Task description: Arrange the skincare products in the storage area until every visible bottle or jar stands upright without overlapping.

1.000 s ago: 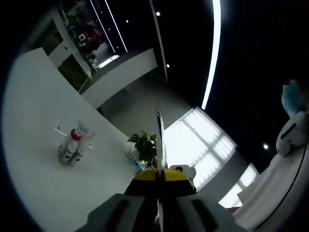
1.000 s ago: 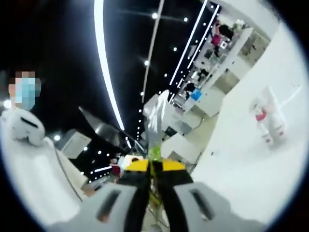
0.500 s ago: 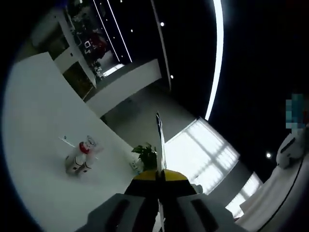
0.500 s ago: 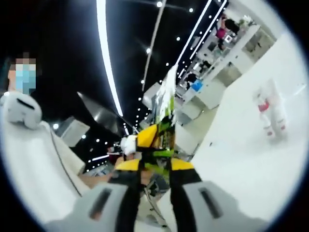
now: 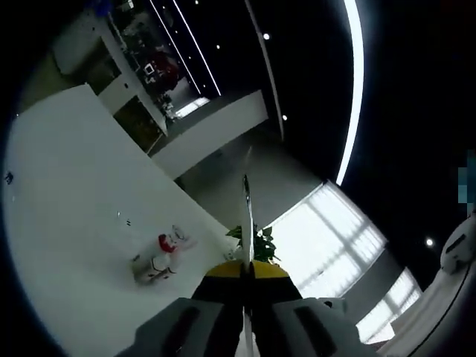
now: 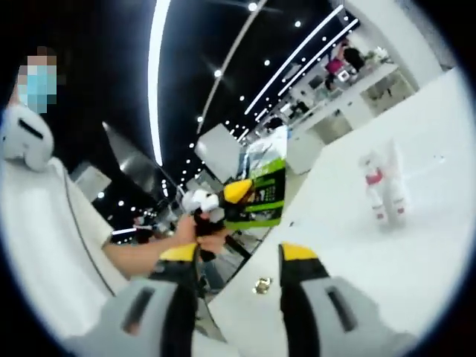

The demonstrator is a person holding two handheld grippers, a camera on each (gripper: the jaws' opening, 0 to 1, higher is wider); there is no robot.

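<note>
Two grippers: the left gripper has its jaws pressed together on nothing; the right gripper gapes wide, empty. Skincare bottles cluster lower left on the white table, centre right in the right gripper view.

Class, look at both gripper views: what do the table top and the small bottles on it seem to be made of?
Table top: smooth matte white, probably laminate; even colour, no grain. Bottles: pale, partly see-through, likely plastic or glass, one with a red band; too small to be sure.
</note>
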